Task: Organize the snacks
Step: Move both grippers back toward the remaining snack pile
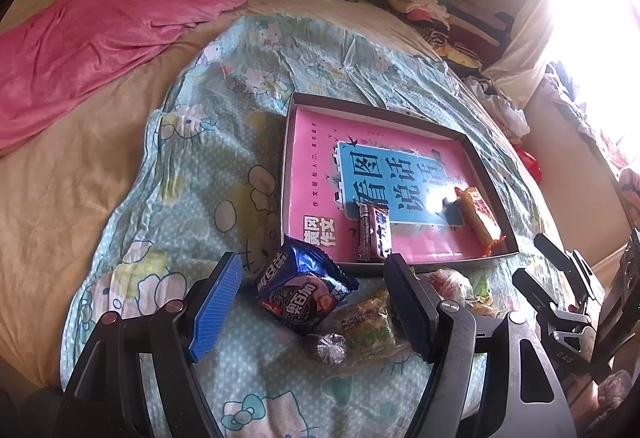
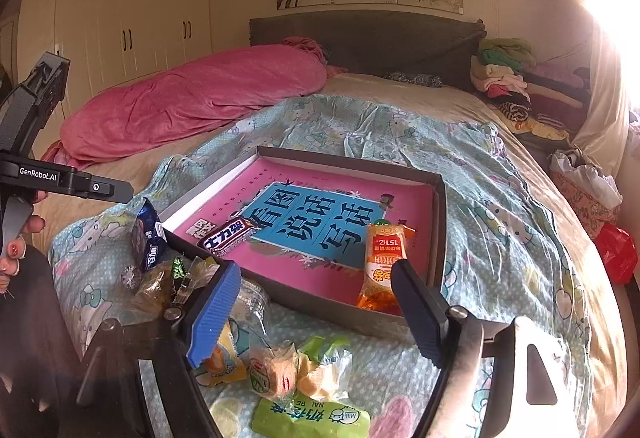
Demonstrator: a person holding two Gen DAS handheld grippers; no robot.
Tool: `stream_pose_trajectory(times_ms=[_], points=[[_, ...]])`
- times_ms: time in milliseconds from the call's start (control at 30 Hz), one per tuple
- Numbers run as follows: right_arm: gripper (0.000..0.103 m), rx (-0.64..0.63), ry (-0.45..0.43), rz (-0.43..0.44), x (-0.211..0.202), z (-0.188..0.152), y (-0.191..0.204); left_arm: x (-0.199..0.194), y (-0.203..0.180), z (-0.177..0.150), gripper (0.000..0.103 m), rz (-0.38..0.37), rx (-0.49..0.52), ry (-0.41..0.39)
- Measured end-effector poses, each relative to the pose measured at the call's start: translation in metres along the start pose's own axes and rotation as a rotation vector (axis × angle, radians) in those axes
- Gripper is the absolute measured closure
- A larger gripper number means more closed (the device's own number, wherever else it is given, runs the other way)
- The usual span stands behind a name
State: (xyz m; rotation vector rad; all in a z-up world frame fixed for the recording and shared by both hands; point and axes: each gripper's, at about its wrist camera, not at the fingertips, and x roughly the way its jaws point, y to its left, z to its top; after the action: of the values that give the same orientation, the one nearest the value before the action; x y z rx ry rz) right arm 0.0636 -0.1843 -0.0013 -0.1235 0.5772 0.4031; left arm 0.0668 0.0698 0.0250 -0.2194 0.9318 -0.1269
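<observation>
A blue Oreo packet (image 1: 304, 292) printed "奥利奥" lies on the cartoon-cat bedspread (image 1: 208, 174) just outside the shallow box (image 1: 490, 174), between the wide, empty jaws of the left gripper (image 1: 312, 302). In the box, a "士力架" bar (image 2: 230, 236) and an orange packet (image 2: 382, 262) lie on a pink book (image 2: 320, 226). The right gripper (image 2: 316, 310), also wide and empty, hovers over loose snacks including a green "奶花卷" pack (image 2: 310, 418); the other tool reads "GenRobot.AI" (image 2: 38, 174).

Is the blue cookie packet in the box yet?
Out. The blue cookie packet lies on the bedspread, outside the box.
</observation>
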Motion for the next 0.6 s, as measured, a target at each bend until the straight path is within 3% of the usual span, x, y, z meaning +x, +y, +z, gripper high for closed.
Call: stream_pose_trajectory(times_ms=[600], points=[[0.026,-0.133,0.038,0.022,0.000,-0.009,0.031,0.008,-0.020,-0.029,0.028,-0.018,0.085,0.076]])
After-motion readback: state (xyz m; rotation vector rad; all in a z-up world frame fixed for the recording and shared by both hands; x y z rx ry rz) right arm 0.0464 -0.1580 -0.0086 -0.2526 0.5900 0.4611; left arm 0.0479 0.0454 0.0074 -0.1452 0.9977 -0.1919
